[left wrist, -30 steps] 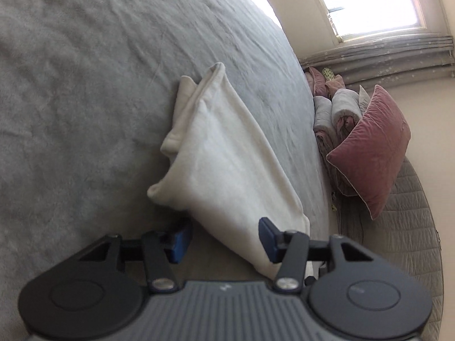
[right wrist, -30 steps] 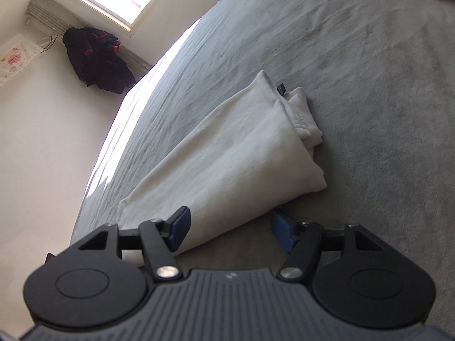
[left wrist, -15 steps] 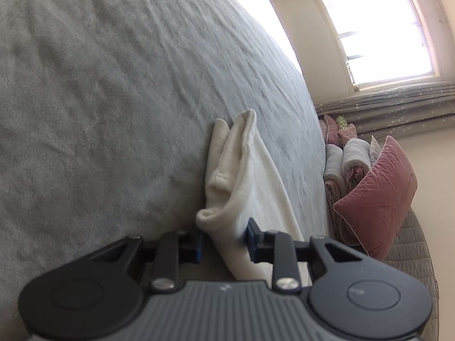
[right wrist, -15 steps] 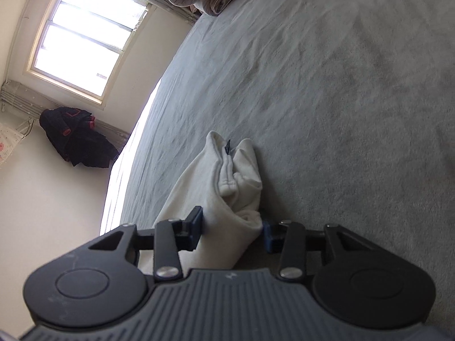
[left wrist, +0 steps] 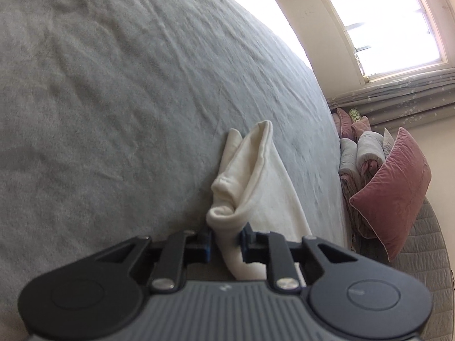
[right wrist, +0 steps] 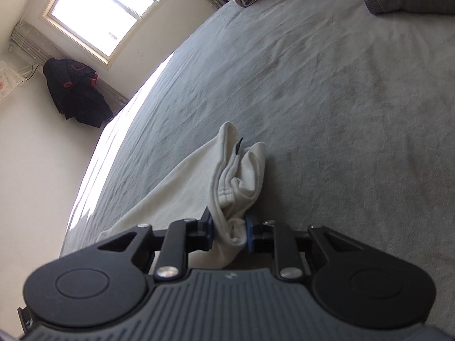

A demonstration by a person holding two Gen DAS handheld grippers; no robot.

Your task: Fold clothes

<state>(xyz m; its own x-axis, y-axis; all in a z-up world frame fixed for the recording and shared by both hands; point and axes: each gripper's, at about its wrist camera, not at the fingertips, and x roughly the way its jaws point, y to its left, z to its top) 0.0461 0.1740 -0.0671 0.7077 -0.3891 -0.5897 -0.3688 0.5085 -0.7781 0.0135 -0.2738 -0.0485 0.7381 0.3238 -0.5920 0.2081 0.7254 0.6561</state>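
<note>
Cream garment (left wrist: pixel 256 187) lies folded long across the grey bedspread (left wrist: pixel 113 99), bunched at both ends, and both grippers are on it! Left gripper (left wrist: pixel 226 245) has its jaws closing, blue pads pressed on either side of one rolled end of the cloth. Right gripper (right wrist: pixel 229 231) is closing too, pinching the other gathered end, where a small dark tag (right wrist: pixel 239 144) pokes out of the folds. Pink cushion (left wrist: pixel 394 190) and rolled bedding (left wrist: pixel 366 153) sit off by the window wall; a dark jacket (right wrist: pixel 75 91) hangs under the window.
</note>
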